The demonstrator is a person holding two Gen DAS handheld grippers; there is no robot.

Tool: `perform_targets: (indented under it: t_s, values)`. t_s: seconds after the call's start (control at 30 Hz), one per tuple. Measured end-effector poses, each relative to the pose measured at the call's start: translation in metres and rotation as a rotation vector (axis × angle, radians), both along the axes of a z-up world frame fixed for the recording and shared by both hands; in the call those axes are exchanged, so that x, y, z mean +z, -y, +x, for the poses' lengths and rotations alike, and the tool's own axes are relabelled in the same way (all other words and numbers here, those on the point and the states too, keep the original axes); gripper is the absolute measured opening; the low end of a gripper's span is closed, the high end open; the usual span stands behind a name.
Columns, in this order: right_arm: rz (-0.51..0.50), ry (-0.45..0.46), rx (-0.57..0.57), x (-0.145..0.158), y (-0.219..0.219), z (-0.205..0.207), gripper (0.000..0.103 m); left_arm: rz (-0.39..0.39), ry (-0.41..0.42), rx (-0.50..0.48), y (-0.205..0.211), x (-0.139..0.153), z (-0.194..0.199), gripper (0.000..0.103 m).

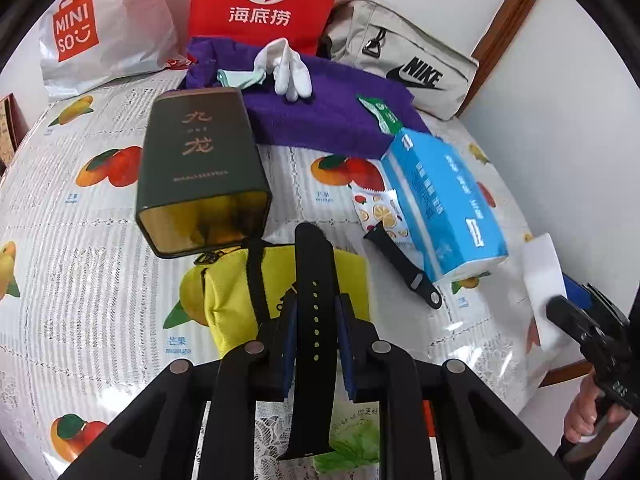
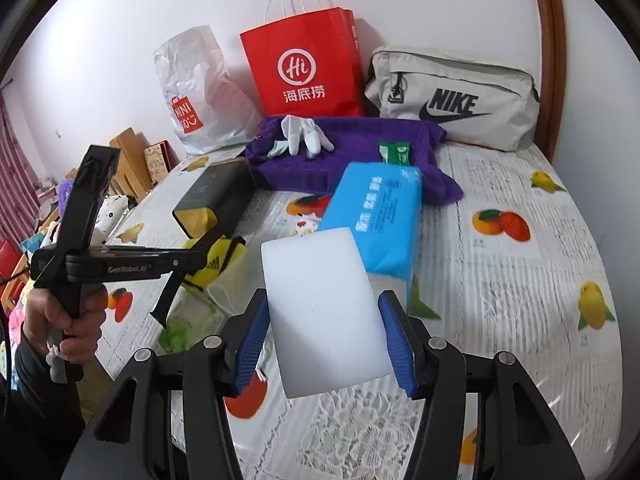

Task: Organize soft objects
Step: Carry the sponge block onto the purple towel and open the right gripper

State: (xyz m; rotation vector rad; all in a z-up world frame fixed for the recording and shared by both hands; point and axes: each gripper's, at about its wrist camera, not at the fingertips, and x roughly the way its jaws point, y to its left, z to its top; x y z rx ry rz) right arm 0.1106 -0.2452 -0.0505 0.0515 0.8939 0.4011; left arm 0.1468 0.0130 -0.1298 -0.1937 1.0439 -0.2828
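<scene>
The left gripper (image 1: 316,320) is closed on a black strap (image 1: 314,300), held above the yellow bag (image 1: 232,300) near the open green tin (image 1: 200,172). The right gripper (image 2: 324,336) clamps a white sponge (image 2: 324,320) above the table (image 2: 520,280), just before the blue tissue pack (image 2: 376,216).

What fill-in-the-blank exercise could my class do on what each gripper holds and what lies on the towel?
1. The left gripper is shut on a black ____.
2. The right gripper is shut on a ____ sponge block.
3. The white glove lies on the ____ towel.
4. The dark green tin lies on its side, touching a ____ pouch.

Missing words: watch strap; white; purple; yellow
</scene>
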Motion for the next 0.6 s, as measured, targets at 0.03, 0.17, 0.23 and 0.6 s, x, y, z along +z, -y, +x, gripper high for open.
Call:
perform_targets:
  t_s: [0.03, 0.17, 0.23, 0.6]
  values:
    - [-0.001, 0.001, 0.003, 0.002, -0.002, 0.003, 0.055, -0.004, 0.002, 0.000, -0.002, 0.001, 0.000, 0.018]
    - [-0.015, 0.013, 0.021, 0.010, -0.009, 0.019, 0.055, -0.029, 0.001, 0.004, -0.009, 0.003, 0.002, 0.018]
    - [-0.019, 0.014, 0.027, 0.012, -0.011, 0.028, 0.055, -0.043, -0.002, 0.005, -0.012, 0.005, 0.002, 0.018]
    - [-0.050, 0.010, -0.008, 0.014, -0.021, 0.108, 0.055, -0.058, 0.036, 0.020, -0.032, 0.031, 0.010, 0.018]
